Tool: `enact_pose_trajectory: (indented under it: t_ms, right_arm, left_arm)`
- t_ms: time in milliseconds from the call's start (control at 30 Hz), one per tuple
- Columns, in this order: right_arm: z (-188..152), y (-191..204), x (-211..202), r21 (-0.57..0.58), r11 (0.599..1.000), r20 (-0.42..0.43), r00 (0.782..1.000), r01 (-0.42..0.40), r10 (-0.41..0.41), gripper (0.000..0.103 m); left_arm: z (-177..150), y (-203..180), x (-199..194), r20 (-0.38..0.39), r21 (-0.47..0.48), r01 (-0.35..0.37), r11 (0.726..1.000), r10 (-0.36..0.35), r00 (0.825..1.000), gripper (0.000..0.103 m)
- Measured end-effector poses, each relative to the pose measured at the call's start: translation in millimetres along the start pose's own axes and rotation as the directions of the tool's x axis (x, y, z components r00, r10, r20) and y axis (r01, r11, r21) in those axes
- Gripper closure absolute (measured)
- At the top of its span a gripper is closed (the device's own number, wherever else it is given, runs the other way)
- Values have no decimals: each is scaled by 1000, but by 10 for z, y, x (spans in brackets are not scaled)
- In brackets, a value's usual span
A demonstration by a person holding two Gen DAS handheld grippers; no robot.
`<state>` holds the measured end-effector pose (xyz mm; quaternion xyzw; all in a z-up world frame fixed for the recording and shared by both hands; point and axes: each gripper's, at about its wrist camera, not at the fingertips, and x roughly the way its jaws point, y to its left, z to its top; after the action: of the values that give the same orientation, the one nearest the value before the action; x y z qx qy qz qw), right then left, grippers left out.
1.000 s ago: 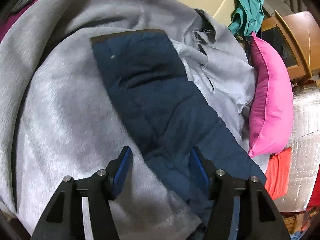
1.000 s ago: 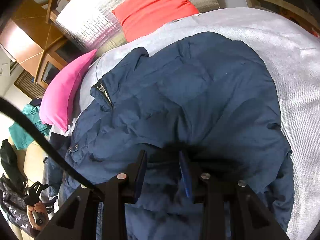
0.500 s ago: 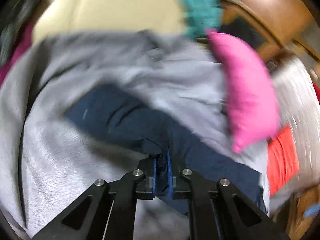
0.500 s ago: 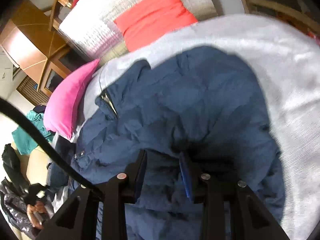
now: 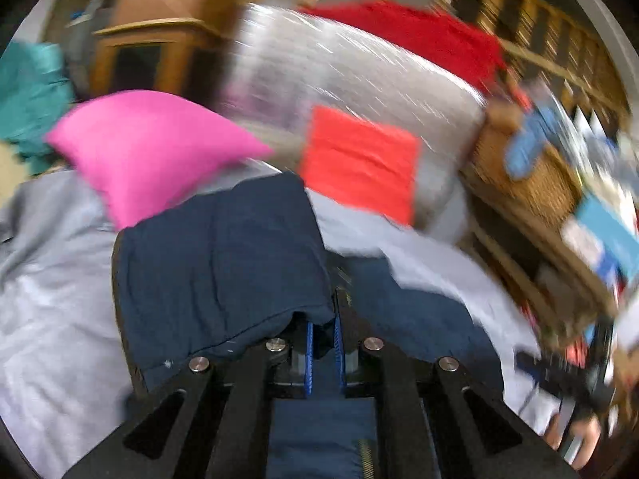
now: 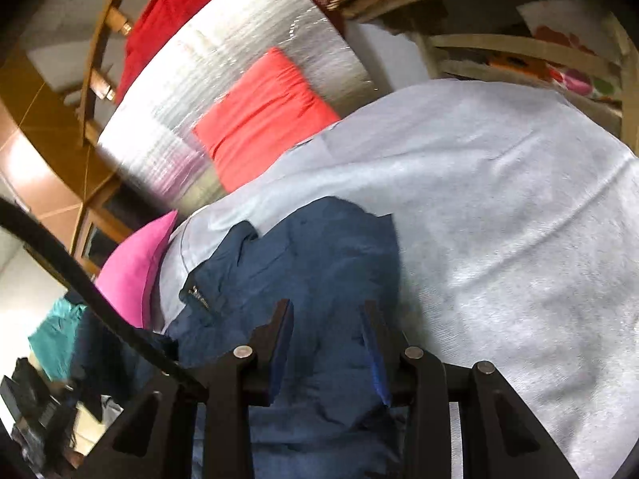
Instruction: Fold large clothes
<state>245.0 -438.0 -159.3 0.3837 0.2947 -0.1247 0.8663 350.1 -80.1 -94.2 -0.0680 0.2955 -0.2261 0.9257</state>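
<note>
Jacket [image 6: 319, 279], navy, lies on grey blanket [image 6: 499, 219]. Left gripper [image 5: 322, 343] fingers pinch a raised fold of it; right gripper [image 6: 327, 351] fingers spread apart above it.

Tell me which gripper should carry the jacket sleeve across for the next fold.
Left. The left gripper is already shut on the navy jacket, with a fold of fabric draped over its jaws. The right gripper is open above the jacket's body and holds nothing, so it would first need to grasp.

Motion-blurred shelves [image 5: 559, 92] and basket [image 5: 531, 183]; navy jacket [image 6: 319, 279] cut off at frame bottom.
</note>
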Motion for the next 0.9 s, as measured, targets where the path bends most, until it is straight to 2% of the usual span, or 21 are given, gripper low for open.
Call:
enact_pose_trajectory:
  t_ms: [67,133,167,233,267,333,367,400,467,533,600,667,733,800,900]
  right_arm:
    - [43,-60,-7,16,1000,-17,1000,3,-3,58]
    - [96,-125,-13,28,1000,-28,1000,-8,9,55]
    - [114,-160,-25,32,999,-30,1000,-7,8,55]
    - [155,-207,-48,40,999,-30,999,-11,12,55]
    - [165,-220,-55,43,999,-29,999,-15,16,55]
    - [196,-254,-68,56,998,-23,999,-21,22,55]
    - [210,-269,-86,64,998,-19,999,-29,30,55]
    - [219,-272,-115,69,997,-16,999,-38,39,55]
    - [218,-248,-136,68,996,-13,998,-58,59,55]
    - [194,-179,-136,48,996,-18,997,-74,75,55]
    - [146,-76,-105,20,997,-27,996,-80,80,55]
    - [104,-9,-77,7,996,-38,995,-92,92,55]
    - [42,75,-29,-11,995,-53,994,-101,100,55]
    - [-14,139,27,-27,994,-69,992,-107,105,55]
    - [-88,214,148,-38,992,-108,987,-121,116,55]
  left_arm:
    - [-151,-267,225,-75,64,22,998,-17,997,94]
    - [-321,-490,456,-171,124,51,991,-29,985,93]
    - [-425,-604,595,-234,155,62,986,-24,972,93]
    - [-670,-817,805,-365,238,65,969,27,931,91]
    - [-750,-862,855,-392,276,52,960,63,918,90]
    - [-810,-907,797,-388,331,48,943,89,918,88]
    - [-774,-892,708,-386,334,68,940,71,920,84]
    - [-738,-870,628,-391,322,99,942,37,920,80]
    - [-618,-760,364,-366,294,158,942,-42,930,46]
    - [-514,-600,86,-309,275,183,944,-94,946,29]
    - [-383,-471,-39,-259,248,180,952,-114,959,27]
    - [-251,-239,-110,-226,178,180,967,-138,964,27]
    - [-162,32,-66,-219,82,150,985,-129,967,27]
    - [-130,366,94,-241,-84,145,986,-161,957,27]
    - [-193,629,299,-272,-253,149,956,-218,937,27]
